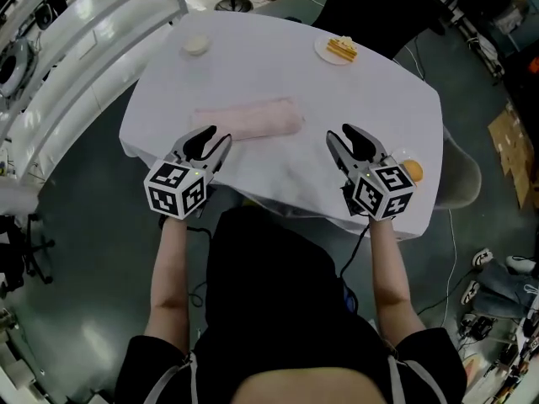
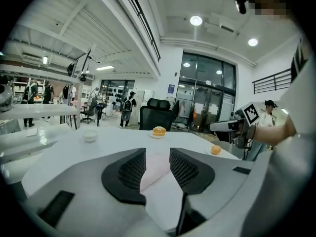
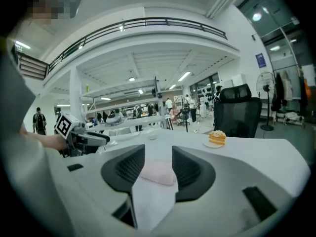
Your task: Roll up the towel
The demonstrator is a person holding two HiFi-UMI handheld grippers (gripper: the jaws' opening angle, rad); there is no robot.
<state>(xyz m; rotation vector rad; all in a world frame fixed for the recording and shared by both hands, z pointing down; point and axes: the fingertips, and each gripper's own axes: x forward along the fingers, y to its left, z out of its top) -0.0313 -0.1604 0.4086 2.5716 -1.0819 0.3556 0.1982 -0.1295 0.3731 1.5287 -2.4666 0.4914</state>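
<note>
One pink towel [image 1: 248, 119] lies rolled at the middle of the white table [image 1: 253, 57]. Two grippers hang near its front edge, the left gripper [image 1: 217, 135] and the right gripper [image 1: 338, 133], both with jaws apart and empty. Farther out are one bowl [image 1: 195, 45], one cake plate [image 1: 341, 49], and one orange [image 1: 413, 172], possibly a fruit.

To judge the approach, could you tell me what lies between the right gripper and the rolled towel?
Nothing: in the head view, only bare tablecloth separates the right gripper from the towel.

Towel [image 1: 248, 119]: pink cloth, soft matt nap. Tablecloth [image 1: 278, 66]: white cloth, matt, lightly creased. Left gripper [image 2: 158, 153] pads [image 2: 132, 171]: black, matt, grid-textured; shell smooth grey plastic.
</note>
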